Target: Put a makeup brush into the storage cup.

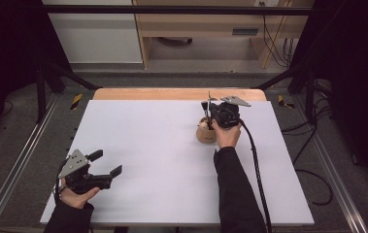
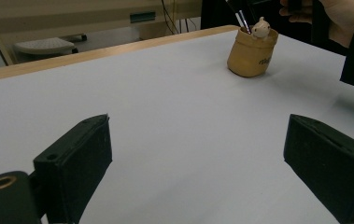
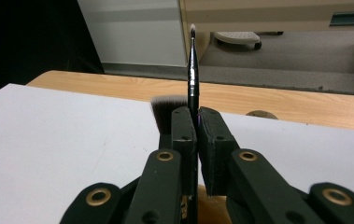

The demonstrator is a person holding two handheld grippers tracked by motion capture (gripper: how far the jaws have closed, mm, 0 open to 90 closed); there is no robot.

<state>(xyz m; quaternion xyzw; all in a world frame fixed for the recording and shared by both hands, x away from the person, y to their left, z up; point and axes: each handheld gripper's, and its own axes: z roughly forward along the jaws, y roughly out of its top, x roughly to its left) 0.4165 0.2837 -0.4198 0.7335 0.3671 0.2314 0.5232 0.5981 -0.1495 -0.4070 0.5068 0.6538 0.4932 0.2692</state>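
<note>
Right gripper view, claw (image 3: 197, 122) pinching slim brush (image 3: 193, 70)

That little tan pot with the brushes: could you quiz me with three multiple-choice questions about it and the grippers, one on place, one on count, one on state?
1. Where on the white table does the tan pot stand?
A. near the far right part
B. at the near left corner
C. on the floor

2. How many grippers does the person hold?
A. one
B. two
C. three

3. How stands the right gripper?
A. wide open
B. shut on a thin brush
C. lying on the table

Answers:
1 A, the high view shows the pot toward the far edge, right of centre.
2 B, one in each hand; the left gripper hovers open at the near left.
3 B, its jaws pinch the thin brush, which stands upright.
</note>
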